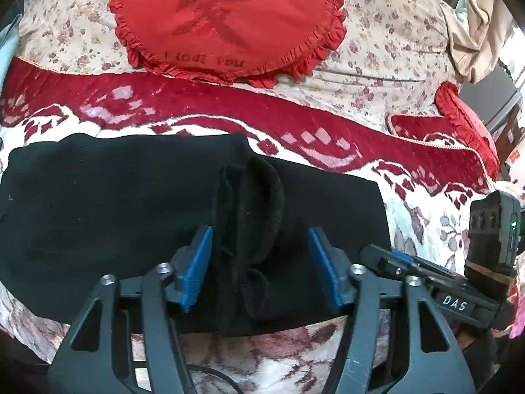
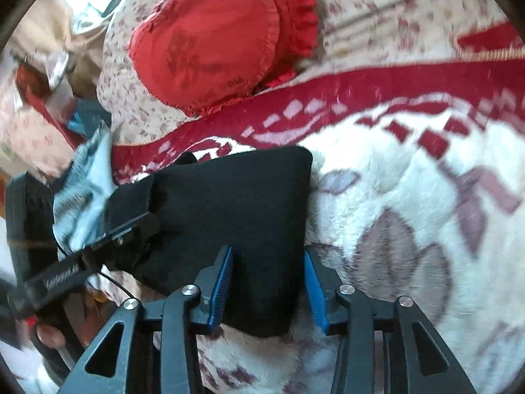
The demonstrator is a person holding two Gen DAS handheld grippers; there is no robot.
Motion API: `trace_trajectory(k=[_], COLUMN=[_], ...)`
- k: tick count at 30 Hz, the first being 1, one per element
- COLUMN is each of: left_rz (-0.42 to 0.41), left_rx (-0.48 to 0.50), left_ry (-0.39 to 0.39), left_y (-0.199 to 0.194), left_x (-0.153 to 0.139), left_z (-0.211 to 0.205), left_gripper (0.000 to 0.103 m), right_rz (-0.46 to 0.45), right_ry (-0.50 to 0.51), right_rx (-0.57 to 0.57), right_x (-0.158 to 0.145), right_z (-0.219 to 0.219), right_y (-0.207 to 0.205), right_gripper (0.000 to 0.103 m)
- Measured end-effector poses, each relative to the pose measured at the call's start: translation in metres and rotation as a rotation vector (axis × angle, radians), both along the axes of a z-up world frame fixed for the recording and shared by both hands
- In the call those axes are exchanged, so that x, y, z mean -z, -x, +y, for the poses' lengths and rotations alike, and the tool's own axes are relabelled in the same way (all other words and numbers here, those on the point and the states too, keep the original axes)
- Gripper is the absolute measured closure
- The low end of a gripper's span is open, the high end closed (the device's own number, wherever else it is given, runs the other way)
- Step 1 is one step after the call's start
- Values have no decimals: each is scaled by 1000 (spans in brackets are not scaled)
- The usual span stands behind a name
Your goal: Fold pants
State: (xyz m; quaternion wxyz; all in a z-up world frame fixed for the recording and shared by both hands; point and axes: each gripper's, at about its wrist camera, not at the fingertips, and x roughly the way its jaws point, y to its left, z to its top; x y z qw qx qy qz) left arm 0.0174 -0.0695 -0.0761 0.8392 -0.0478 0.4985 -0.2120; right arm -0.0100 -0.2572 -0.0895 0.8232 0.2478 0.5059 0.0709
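Note:
Black pants (image 1: 108,197) lie folded flat on the red and white blanket (image 1: 436,229). In the left wrist view a bunched ribbed waistband (image 1: 252,203) rises between the blue pads of my left gripper (image 1: 259,262), which is open around it. In the right wrist view the pants (image 2: 229,203) end in a squared right edge. My right gripper (image 2: 267,282) is open, its blue pads straddling the near right corner of the fabric. The right gripper's body shows at the right of the left wrist view (image 1: 492,246); the left gripper's body (image 2: 98,246) shows at the left of the right wrist view.
A round red frilled cushion (image 1: 226,19) leans on a floral pillow (image 1: 377,42) behind the pants. A second red cushion (image 1: 466,121) lies at the right. Beige cloth (image 1: 475,32) hangs at the far right. Clutter (image 2: 42,105) sits beyond the bed's left edge.

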Motion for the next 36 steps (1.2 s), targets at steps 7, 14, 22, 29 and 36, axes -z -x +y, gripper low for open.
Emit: trace_trajectory(k=[7,14,22,29,36], left_rz=[5,63,-2,-42,-51], left_rx=[66,9,-60,-111,-175], left_ry=[12,-4,-13,-55,-88], left_y=[6,-5,4,18,25], left_x=[-8,10,-12,-19,-20], left_z=[-19,-9,28,53,83], left_gripper=[74,74,74,74,73], right_rz=[-91,-19,-96,-124,-86], right_ry=[38,146,155,154,212], right_rx=[-34,-59,-9,-163,-276], right_x=[-24,-11,-49,-53,-29], right_z=[1,8,2,58,114], right_y=[4,-4,6,-14,-41], right_gripper=[80,80,74,74,74])
